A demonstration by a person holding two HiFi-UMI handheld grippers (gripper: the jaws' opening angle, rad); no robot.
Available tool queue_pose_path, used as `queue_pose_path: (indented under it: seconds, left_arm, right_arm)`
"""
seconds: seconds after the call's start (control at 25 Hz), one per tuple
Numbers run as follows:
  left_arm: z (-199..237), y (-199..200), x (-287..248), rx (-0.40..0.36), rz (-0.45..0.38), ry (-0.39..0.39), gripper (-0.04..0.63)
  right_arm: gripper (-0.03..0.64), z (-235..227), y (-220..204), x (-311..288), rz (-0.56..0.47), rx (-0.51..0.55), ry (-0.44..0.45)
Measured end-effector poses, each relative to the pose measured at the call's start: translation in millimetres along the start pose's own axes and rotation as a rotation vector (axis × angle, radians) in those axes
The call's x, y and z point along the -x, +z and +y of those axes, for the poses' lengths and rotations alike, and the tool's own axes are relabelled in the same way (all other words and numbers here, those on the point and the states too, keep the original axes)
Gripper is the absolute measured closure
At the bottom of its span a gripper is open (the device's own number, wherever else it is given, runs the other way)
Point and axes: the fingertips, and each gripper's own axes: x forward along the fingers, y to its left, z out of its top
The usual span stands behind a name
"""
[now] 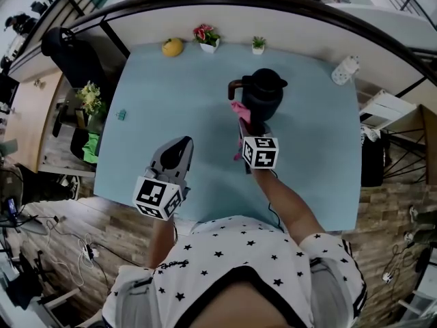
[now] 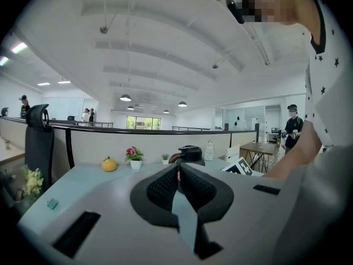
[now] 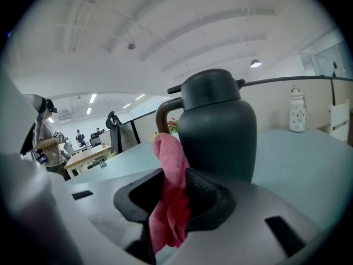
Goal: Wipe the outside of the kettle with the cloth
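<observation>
A dark kettle [image 1: 263,93] with a brown handle stands upright near the middle back of the pale blue table [image 1: 314,156]. My right gripper [image 1: 244,123] is just in front of it, shut on a pink cloth [image 1: 240,109]. In the right gripper view the cloth [image 3: 172,186] sticks up between the pads and lies against the kettle [image 3: 218,131] at its handle side. My left gripper [image 1: 183,142] hovers to the left of the kettle, shut and holding nothing. In the left gripper view its tips [image 2: 178,173] meet, with the kettle [image 2: 187,153] some way beyond them.
Along the table's far edge sit a yellow fruit [image 1: 172,46], a pot of flowers [image 1: 207,38], a small green plant [image 1: 258,44] and a white bottle [image 1: 345,70]. A small teal object [image 1: 121,115] lies near the left edge. A black office chair [image 1: 68,53] stands beyond the left side.
</observation>
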Motion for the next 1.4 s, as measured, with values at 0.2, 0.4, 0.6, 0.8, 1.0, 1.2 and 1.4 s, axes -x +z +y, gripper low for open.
queue_pose_path:
  seconds: [0.2,0.4,0.6,0.8,1.0,1.2,1.4]
  left_arm:
    - [-11.2,1.5,-8.3,-0.006,0.001,-0.032,0.560]
    - [-21.5,0.7,-15.7,-0.004,0.005,-0.052,0.560]
    - [-34.0,-0.1,-23.5,-0.007,0.008,-0.076,0.560]
    - [-43.9,2.0,-29.6,-0.011,0.007,-0.091,0.560]
    - [-47.0,2.2,-30.4,-0.015,0.012,-0.088,0.560]
    - [-42.6,1.1,-26.5,-0.019,0.016,-0.073,0.560]
    - [-41.3,1.1,-26.8,-0.017,0.015,-0.075,0.560]
  right_arm:
    - [0.495,-10.7,0.0,10.8,-0.005,-0.027,-0.012]
    - [0.495,-21.0,0.4,24.2,-0.016,-0.066,-0.012]
    - [0.495,-37.2,0.5,39.3,-0.023,-0.088,-0.024]
    - [0.495,-58.7,2.8,51.8,-0.033,-0.105,-0.053]
    - [0.495,-85.7,4.8,58.3,-0.049,-0.146,-0.098]
    - [0.495,-110.4,6.3,58.2,-0.058,-0.150,-0.154]
    - [0.495,-102.8,4.6,64.8,-0.055,-0.151,-0.136]
